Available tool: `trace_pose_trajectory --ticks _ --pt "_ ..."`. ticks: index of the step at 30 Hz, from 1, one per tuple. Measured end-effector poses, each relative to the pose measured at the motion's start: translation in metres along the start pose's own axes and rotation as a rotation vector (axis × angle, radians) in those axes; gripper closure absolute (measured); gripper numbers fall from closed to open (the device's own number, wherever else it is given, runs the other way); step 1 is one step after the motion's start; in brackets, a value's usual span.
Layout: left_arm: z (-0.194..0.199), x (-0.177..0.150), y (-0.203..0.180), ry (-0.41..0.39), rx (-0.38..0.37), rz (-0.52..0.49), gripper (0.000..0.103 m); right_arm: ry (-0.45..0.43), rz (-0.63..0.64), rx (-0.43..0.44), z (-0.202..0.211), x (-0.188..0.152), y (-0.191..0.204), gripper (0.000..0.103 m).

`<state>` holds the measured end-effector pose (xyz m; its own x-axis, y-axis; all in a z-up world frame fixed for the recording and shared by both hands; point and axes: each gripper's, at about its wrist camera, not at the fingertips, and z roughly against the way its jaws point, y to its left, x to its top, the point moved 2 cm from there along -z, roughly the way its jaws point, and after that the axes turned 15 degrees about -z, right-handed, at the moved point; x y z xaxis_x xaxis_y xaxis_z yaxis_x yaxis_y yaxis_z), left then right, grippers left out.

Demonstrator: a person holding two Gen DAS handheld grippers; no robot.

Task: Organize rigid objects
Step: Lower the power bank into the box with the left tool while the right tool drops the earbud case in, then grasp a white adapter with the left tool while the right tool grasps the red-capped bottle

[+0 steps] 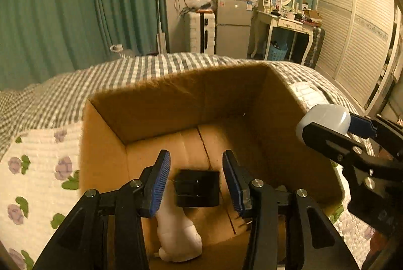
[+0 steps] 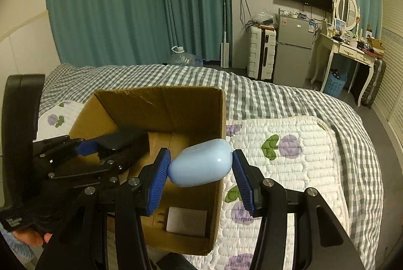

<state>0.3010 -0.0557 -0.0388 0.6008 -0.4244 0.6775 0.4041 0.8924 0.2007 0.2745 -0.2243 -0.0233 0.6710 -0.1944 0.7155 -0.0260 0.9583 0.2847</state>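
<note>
An open cardboard box (image 1: 163,106) (image 2: 156,103) stands on the bed. In the left wrist view my left gripper (image 1: 196,184) is open inside the box, its fingers either side of a black block (image 1: 197,188) that lies on the box floor. A white object (image 1: 178,239) lies below it. My right gripper (image 2: 200,171) is shut on a pale blue egg-shaped case (image 2: 201,162), held over the box's right rim; the case also shows in the left wrist view (image 1: 325,118). A white charger (image 2: 186,220) lies in the box's near corner.
The bed has a grey checked cover (image 2: 277,98) and a white quilted mat with purple flowers (image 2: 289,149) beside the box. Beyond the bed stand a white suitcase (image 2: 260,53), a small fridge (image 2: 293,50), a dressing table (image 2: 350,48) and green curtains (image 2: 126,5).
</note>
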Motion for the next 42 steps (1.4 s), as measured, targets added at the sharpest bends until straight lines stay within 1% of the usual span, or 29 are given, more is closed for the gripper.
trace_pose_trajectory --ticks 5,8,10,14,19,20,21,22,27,31,35,38,42 --pt "0.020 -0.006 0.017 0.010 -0.001 0.047 0.050 -0.023 0.000 -0.010 0.016 0.011 0.006 0.053" --pt "0.035 -0.012 0.028 0.010 0.005 0.050 0.047 -0.036 0.016 -0.019 0.023 0.015 0.015 0.053" --pt "0.044 -0.017 0.035 0.006 0.012 0.050 0.046 -0.027 0.022 -0.015 0.021 0.016 0.022 0.053" --pt "0.056 -0.028 0.047 0.013 0.019 0.049 0.044 0.000 0.084 -0.050 0.003 0.012 0.043 0.053" --pt "0.057 -0.042 0.060 0.033 0.022 0.062 0.044 0.035 0.079 -0.069 -0.014 0.006 0.052 0.052" --pt "0.058 -0.045 0.063 0.037 0.024 0.067 0.044 0.046 0.072 -0.069 -0.016 0.006 0.054 0.050" --pt "0.058 -0.047 0.065 0.041 0.024 0.070 0.044 0.046 0.068 -0.070 -0.016 0.006 0.055 0.036" --pt "0.059 -0.051 0.068 0.043 0.025 0.075 0.044 0.035 0.063 -0.073 -0.013 0.007 0.055 0.025" --pt "0.078 -0.062 0.075 0.050 0.036 0.101 0.044 0.018 0.037 -0.062 0.012 0.013 0.056 0.025" --pt "0.102 -0.069 0.074 0.033 0.052 0.094 0.044 -0.001 0.031 -0.052 0.045 0.011 0.057 0.025" --pt "0.127 -0.081 0.070 0.014 0.061 0.101 0.044 -0.009 0.055 -0.044 0.079 0.003 0.067 0.024" --pt "0.139 -0.091 0.069 0.010 0.062 0.126 0.044 -0.018 0.081 -0.040 0.100 -0.003 0.074 0.025" --pt "0.148 -0.105 0.065 0.023 0.074 0.139 0.044 -0.021 0.124 -0.028 0.124 -0.022 0.087 0.025"
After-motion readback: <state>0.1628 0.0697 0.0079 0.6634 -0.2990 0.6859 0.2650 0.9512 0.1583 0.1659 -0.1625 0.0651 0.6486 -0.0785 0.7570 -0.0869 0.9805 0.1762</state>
